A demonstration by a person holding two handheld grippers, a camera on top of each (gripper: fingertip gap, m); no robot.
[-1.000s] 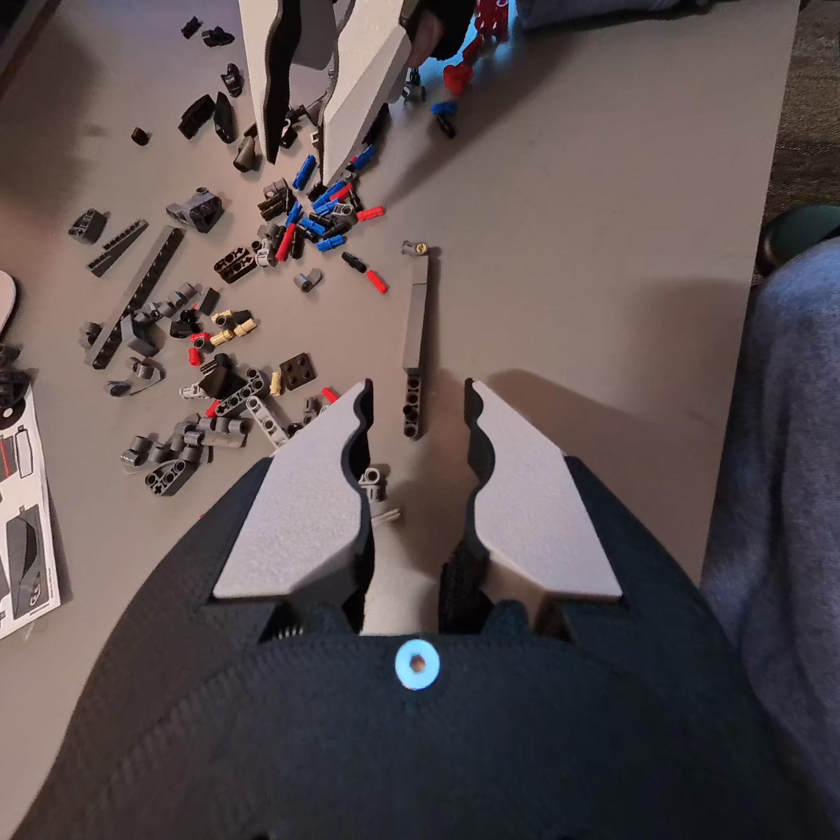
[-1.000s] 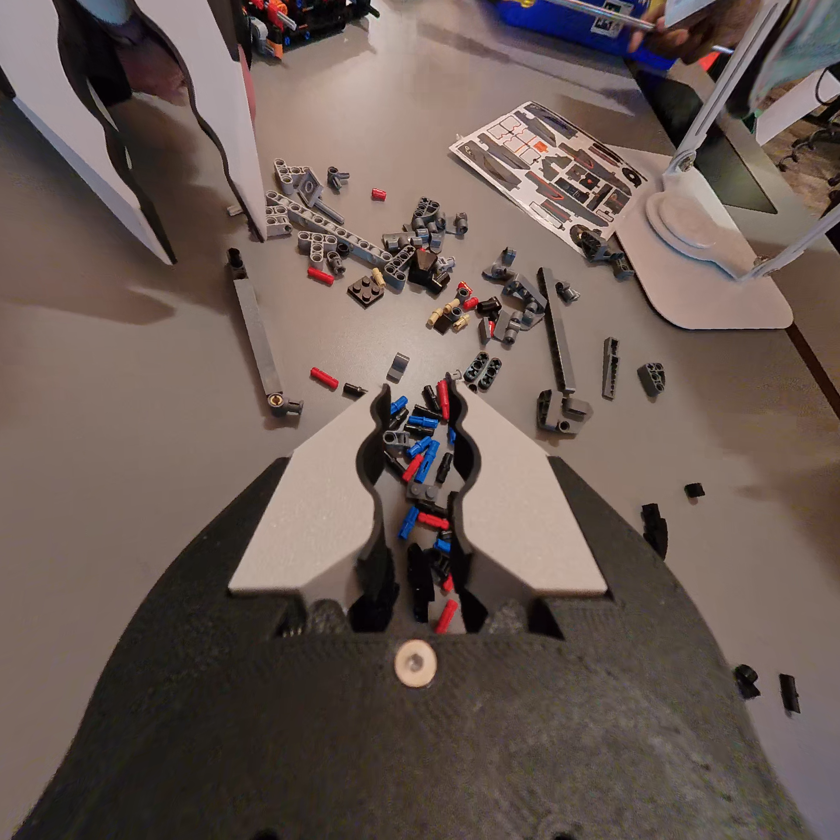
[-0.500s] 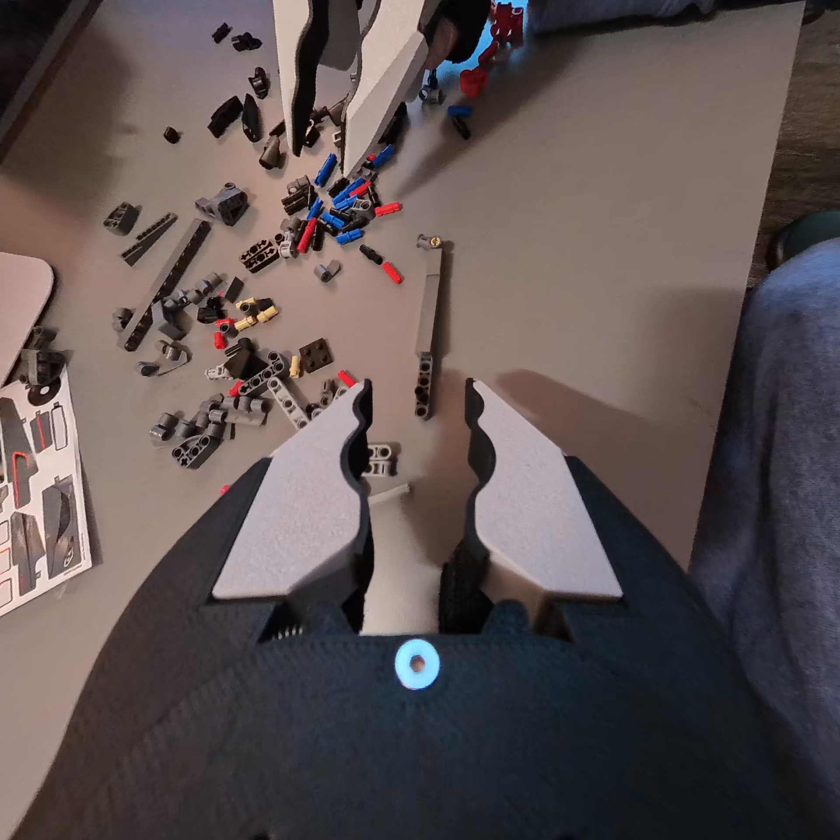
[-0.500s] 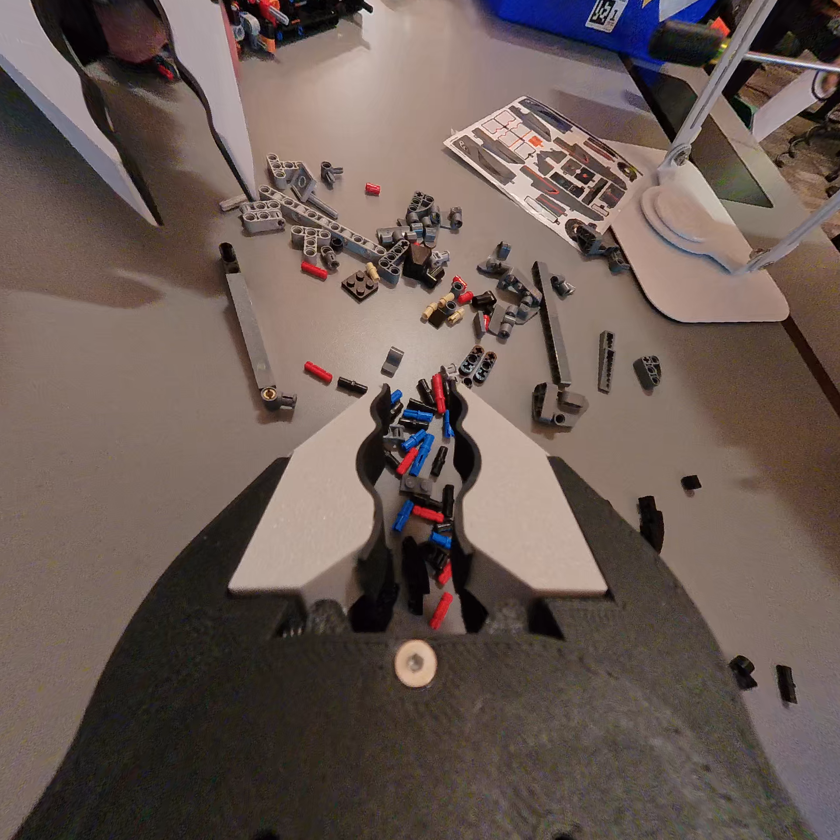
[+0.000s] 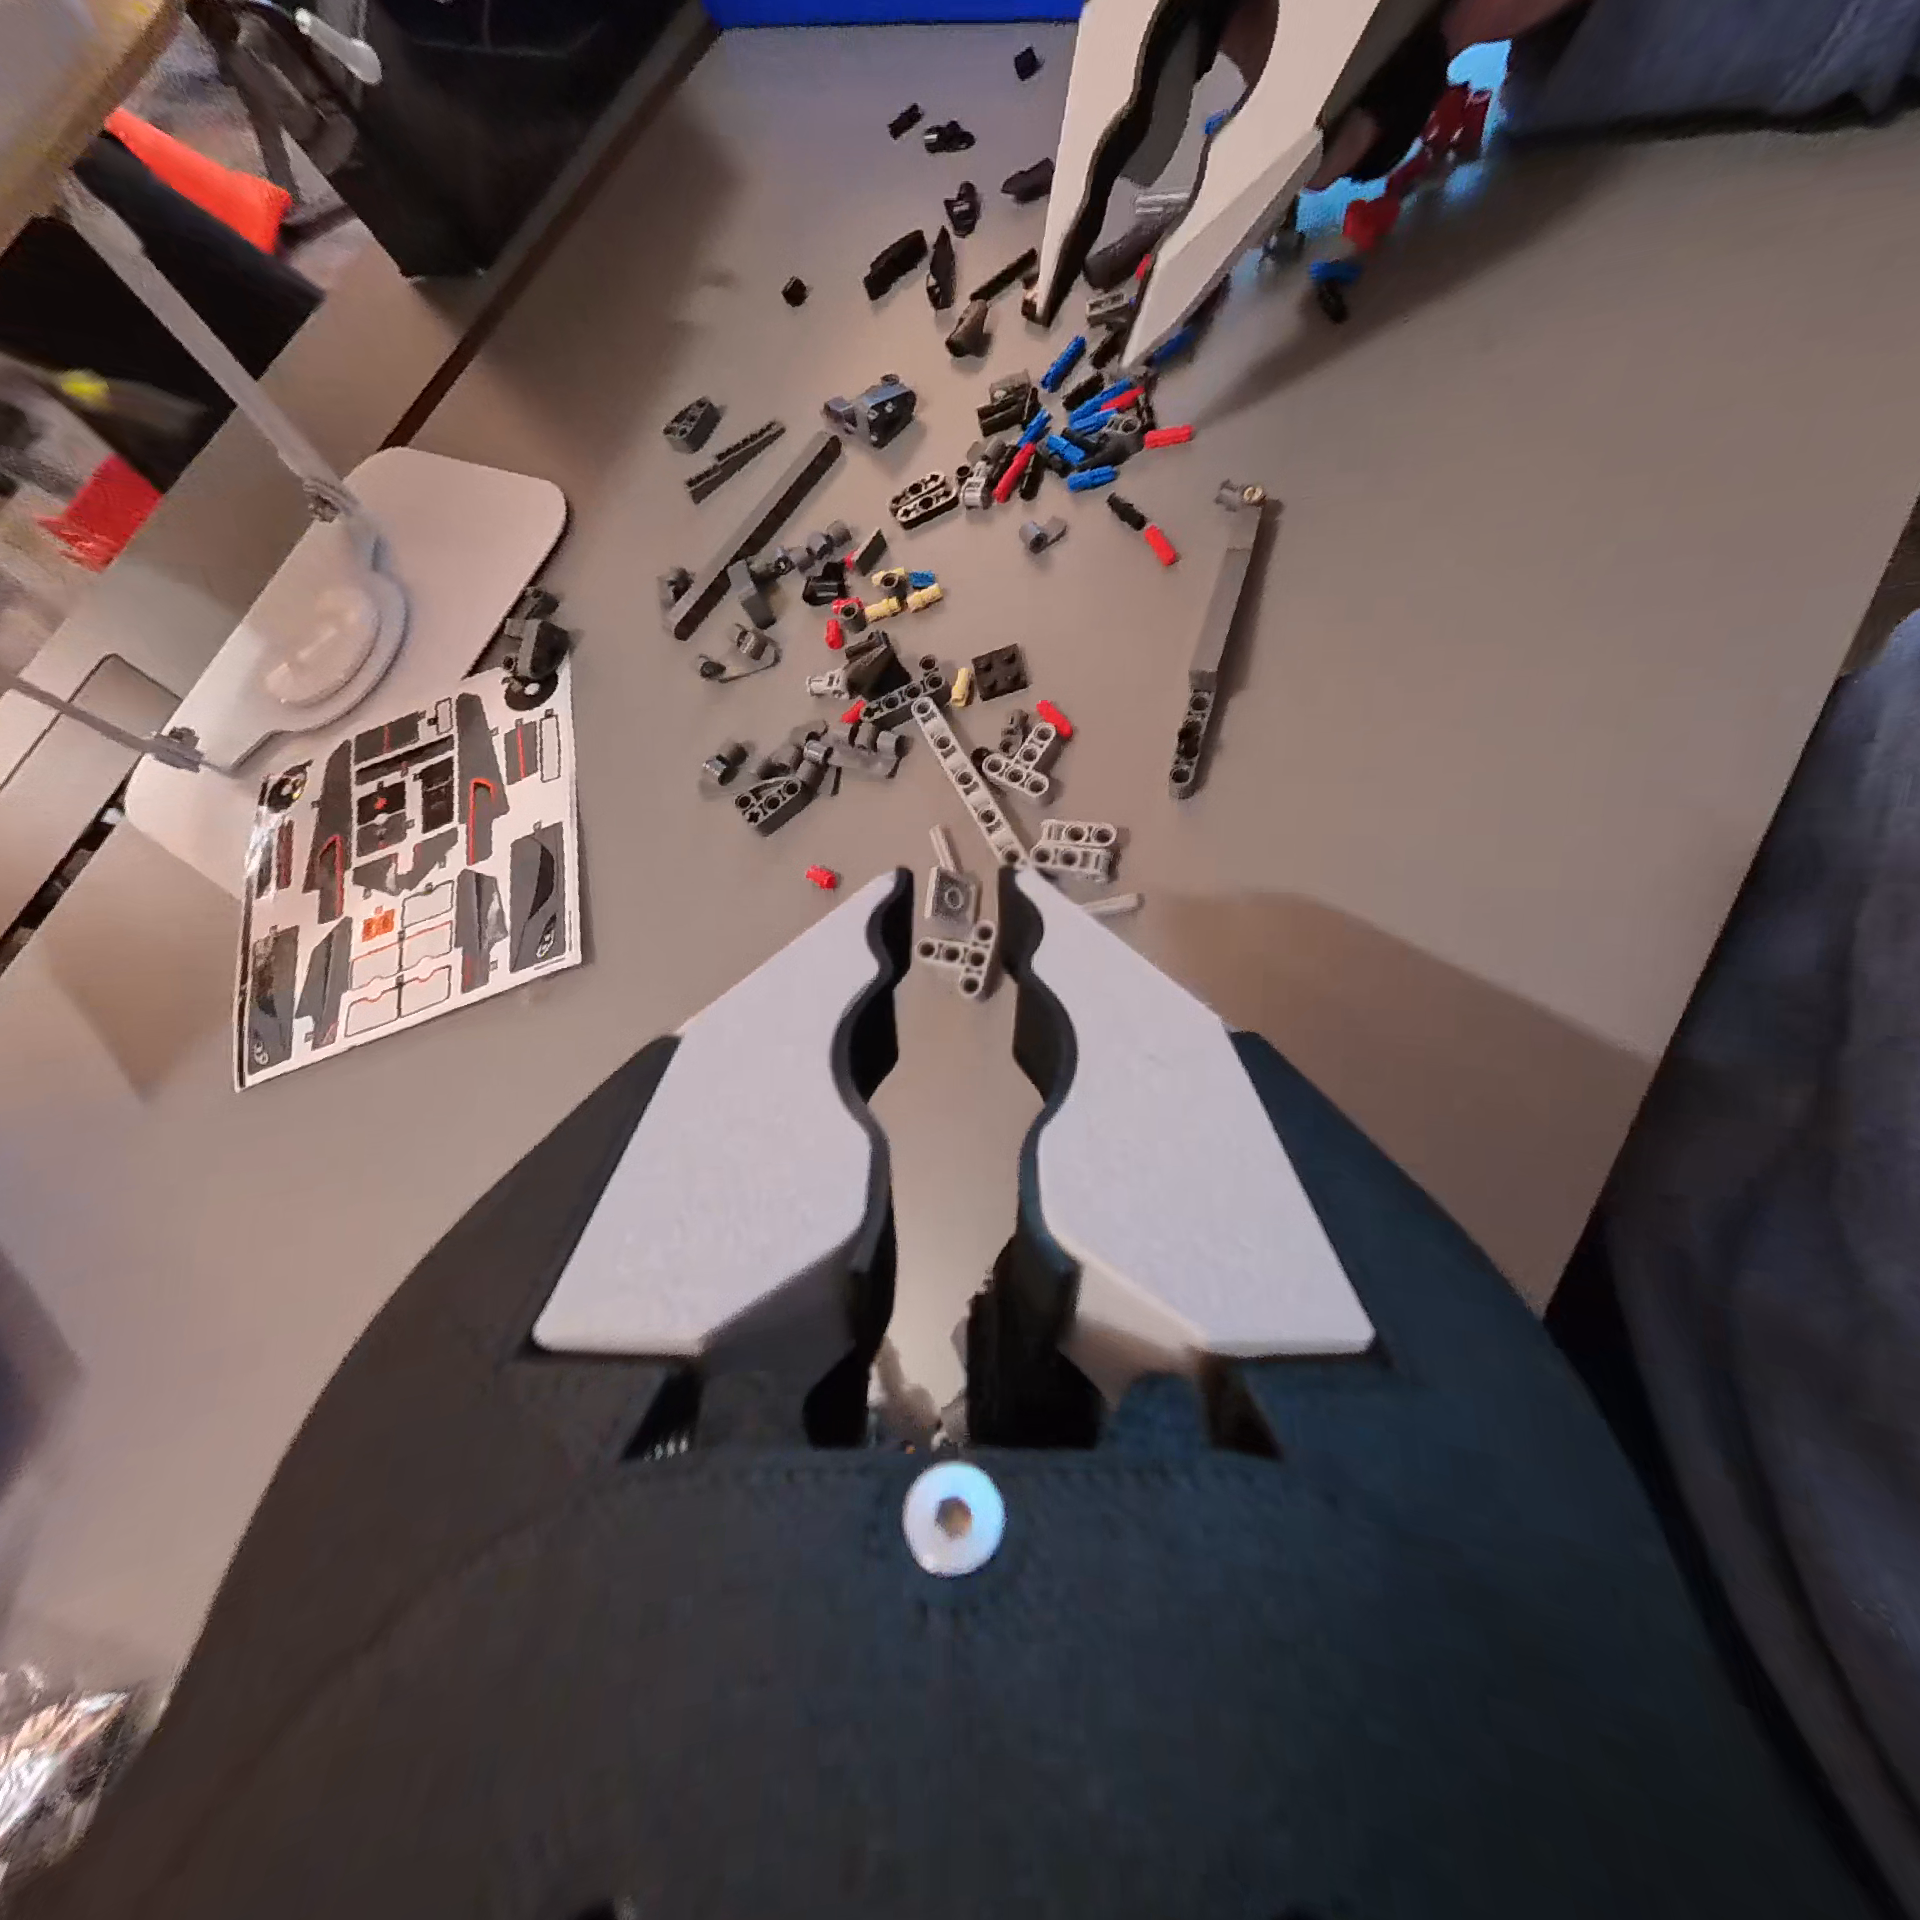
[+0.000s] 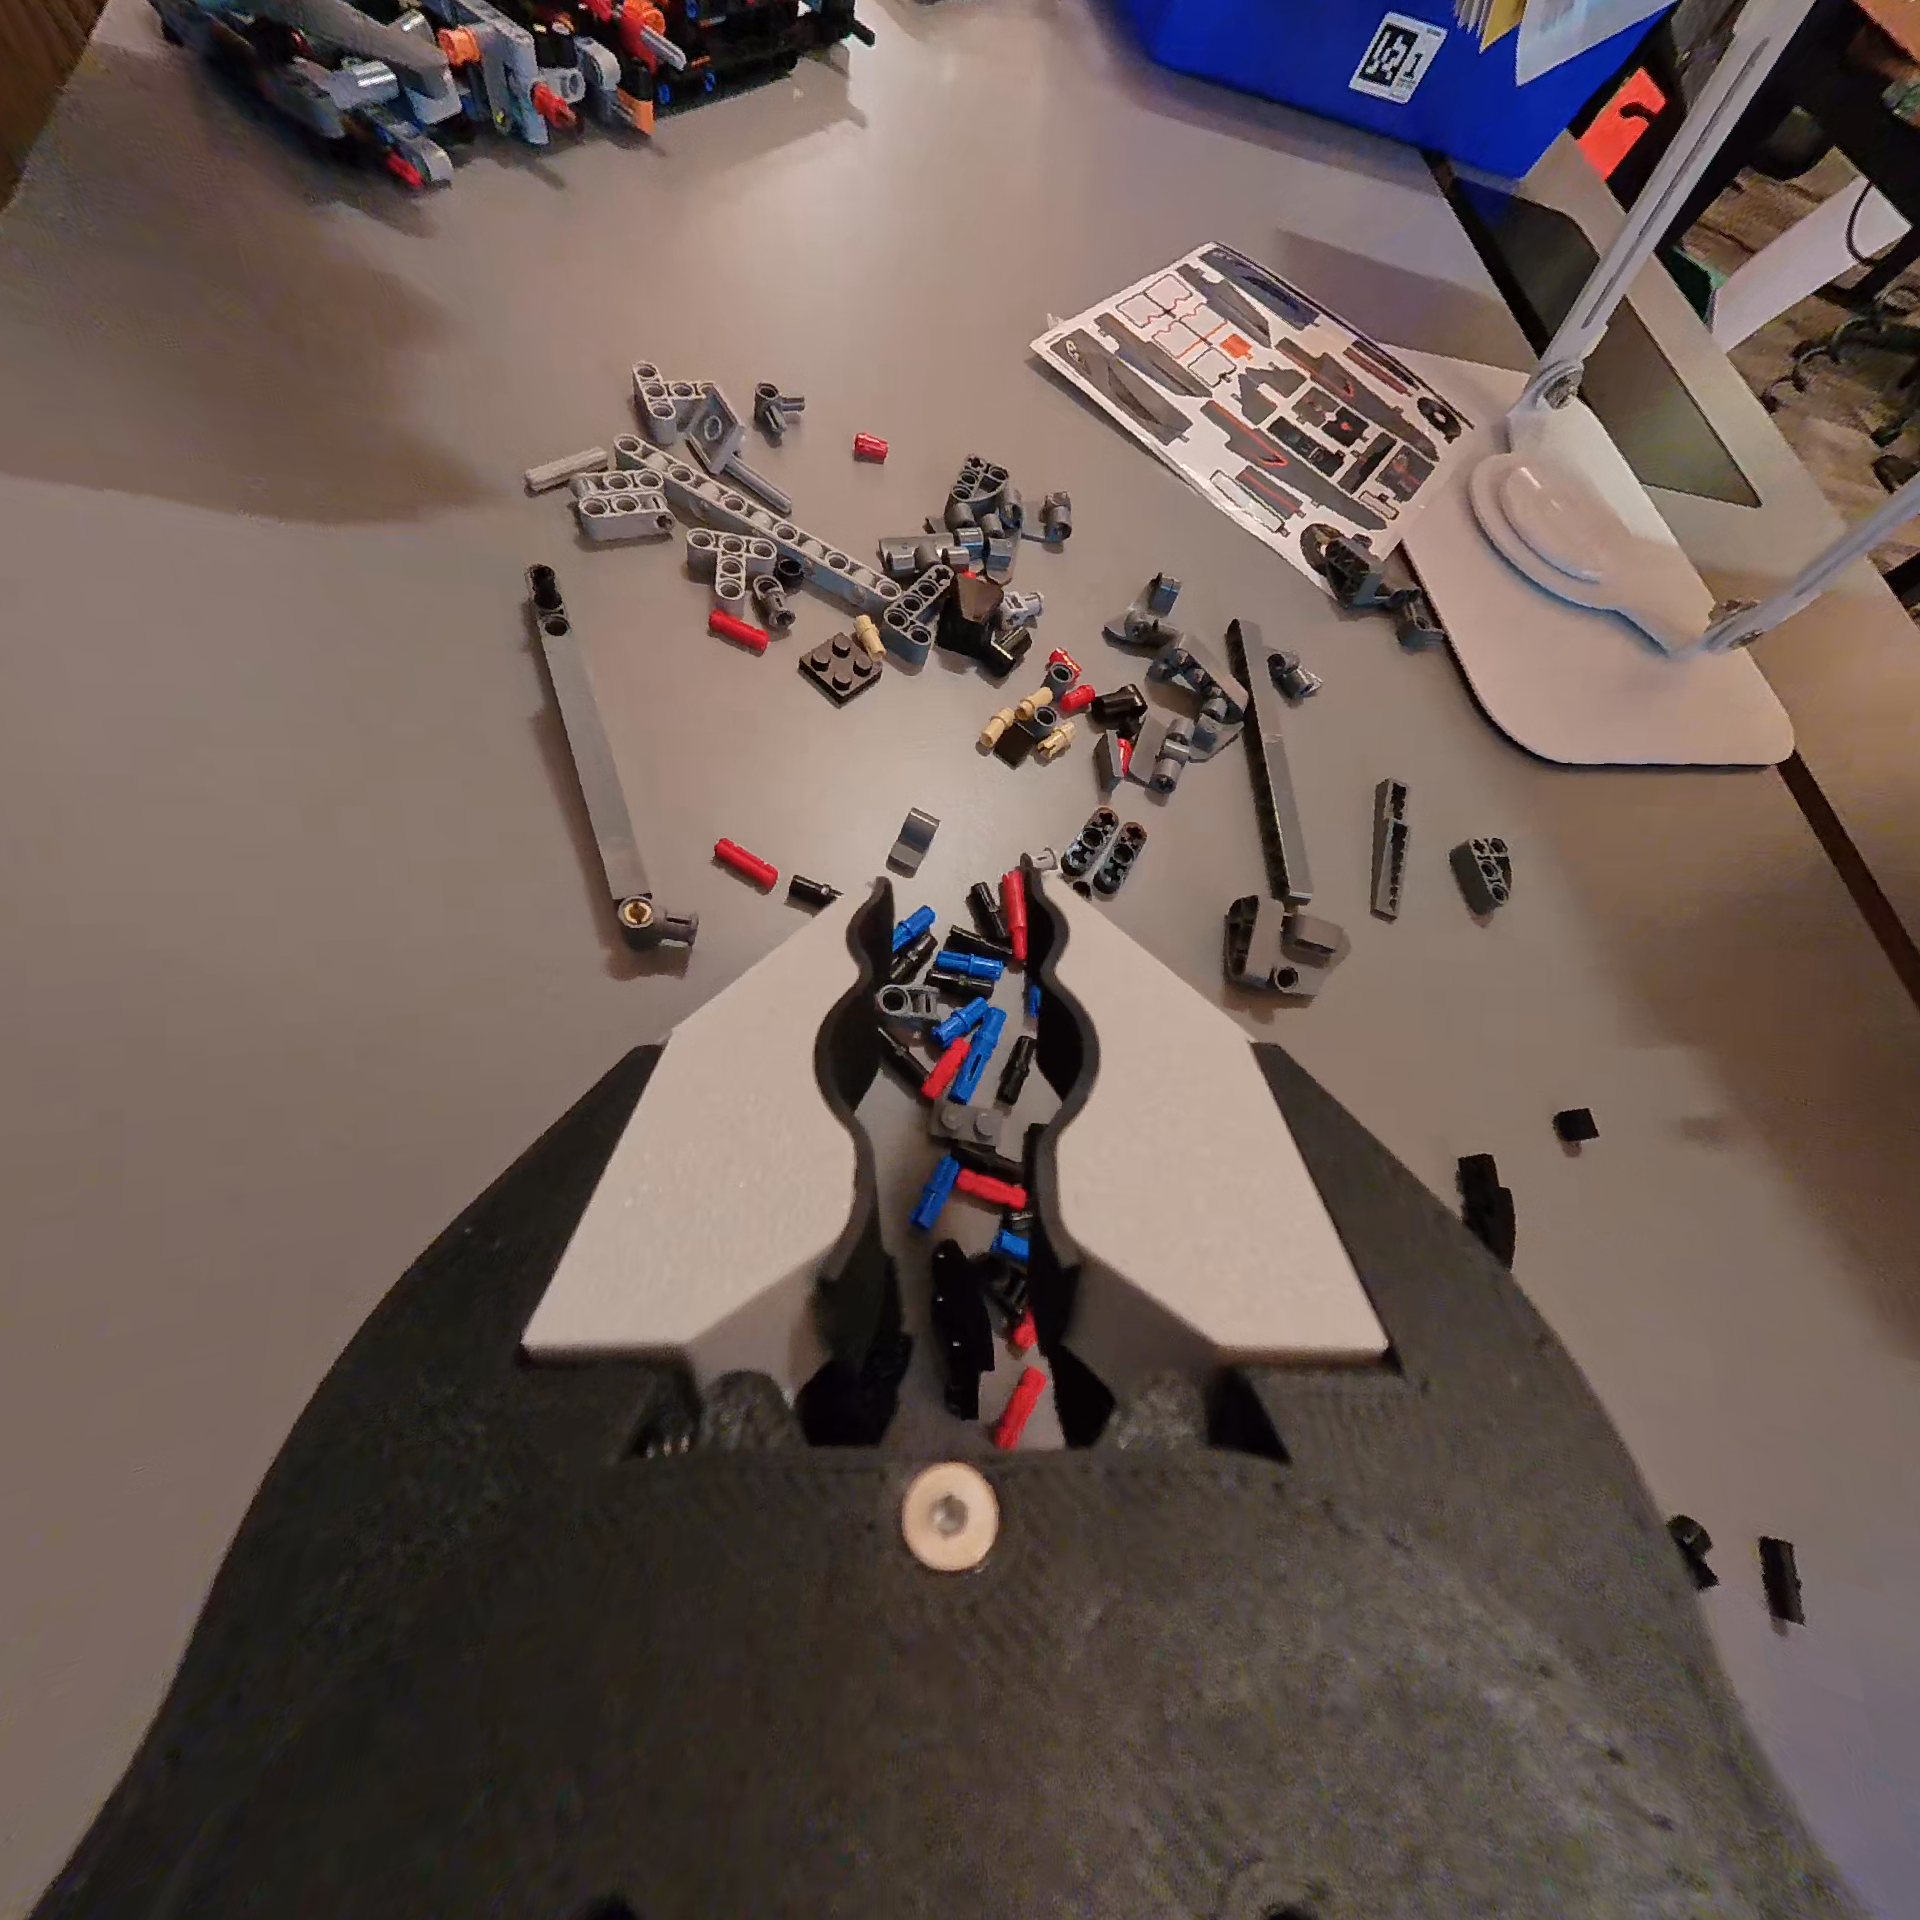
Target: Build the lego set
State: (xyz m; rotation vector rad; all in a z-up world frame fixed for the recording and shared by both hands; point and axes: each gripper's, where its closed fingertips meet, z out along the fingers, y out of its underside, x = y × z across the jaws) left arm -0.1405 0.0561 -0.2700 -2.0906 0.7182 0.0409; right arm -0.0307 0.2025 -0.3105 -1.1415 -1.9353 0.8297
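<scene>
Loose lego pieces lie scattered on the grey table [image 5: 1507,520]. My left gripper [image 5: 956,881] is open with a narrow gap and holds nothing. It hovers over a small grey square plate [image 5: 953,896] and a light grey holed beam [image 5: 961,956]. My right gripper [image 6: 961,881] is open and empty, low over a pile of blue, red and black pins [image 6: 966,997]. It also shows in the left wrist view [image 5: 1091,312], above the same pin pile [image 5: 1081,436]. A long dark grey beam [image 5: 1221,623] lies apart on the right; in the right wrist view it [image 6: 587,748] lies to the left.
A sticker sheet [image 5: 416,862] and a white lamp base [image 5: 364,603] sit at the left; both show in the right wrist view, the sheet [image 6: 1247,405] and base [image 6: 1590,613]. A partly built model [image 6: 468,73] and a blue bin [image 6: 1351,62] stand beyond. A person's leg [image 5: 1818,1039] borders the table edge. The grippers' ends are close to 20 cm from one another. My right tips are about 15 cm from the small grey square plate [image 5: 953,896], my left tips only 9 cm. My right wrist view [image 6: 716,433] looks at it from another angle.
My left gripper has drawn back and up, away from the long beam, and its jaws have narrowed. It has left the right wrist view. My right gripper has stayed over the pins.
</scene>
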